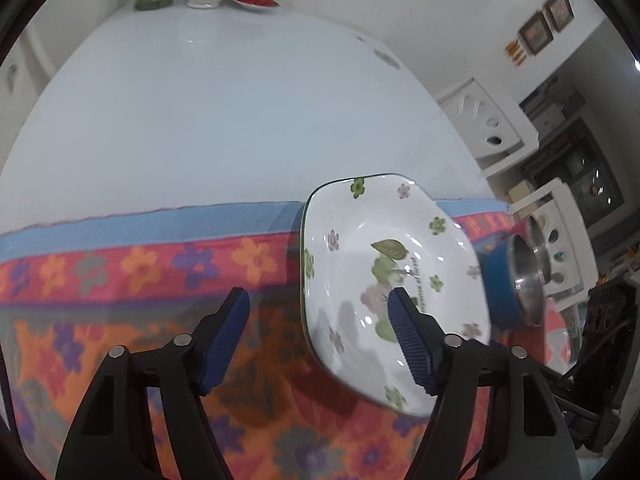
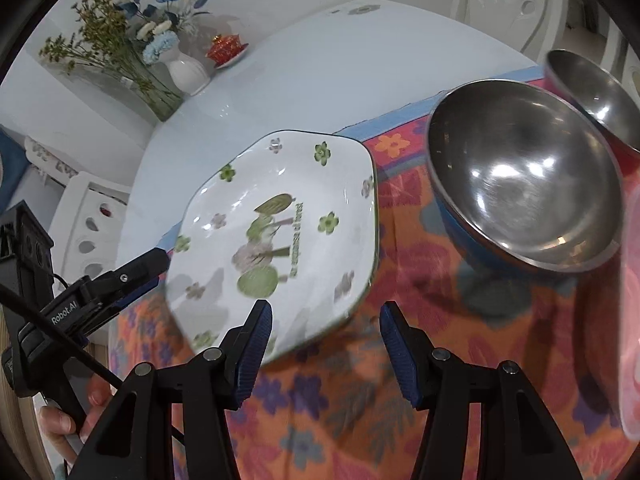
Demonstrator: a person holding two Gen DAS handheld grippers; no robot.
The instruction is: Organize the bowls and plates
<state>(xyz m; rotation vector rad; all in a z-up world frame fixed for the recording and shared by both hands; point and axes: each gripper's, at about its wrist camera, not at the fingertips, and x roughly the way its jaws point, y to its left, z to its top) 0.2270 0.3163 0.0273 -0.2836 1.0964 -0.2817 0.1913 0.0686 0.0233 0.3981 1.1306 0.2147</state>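
A white, squarish plate [image 1: 384,280] [image 2: 280,216] with a green flower print lies on the flowered cloth [image 1: 140,280]. My left gripper [image 1: 320,314] is open and straddles the plate's left rim, one finger over the plate and one over the cloth. In the right wrist view a finger of that gripper [image 2: 160,258] sits at the plate's left edge. My right gripper [image 2: 325,318] is open above the plate's near corner, holding nothing. To the right stands a steel bowl with a blue outside [image 2: 520,176] [image 1: 516,280], with a second steel bowl [image 2: 592,96] behind it.
The pale blue table [image 1: 220,112] stretches beyond the cloth. At its far end stand a glass vase of flowers [image 2: 132,68], a white vase [image 2: 188,72] and a red lidded cup on a saucer [image 2: 226,50]. White chairs [image 1: 492,128] flank the table. Something pink [image 2: 632,320] is blurred at the right edge.
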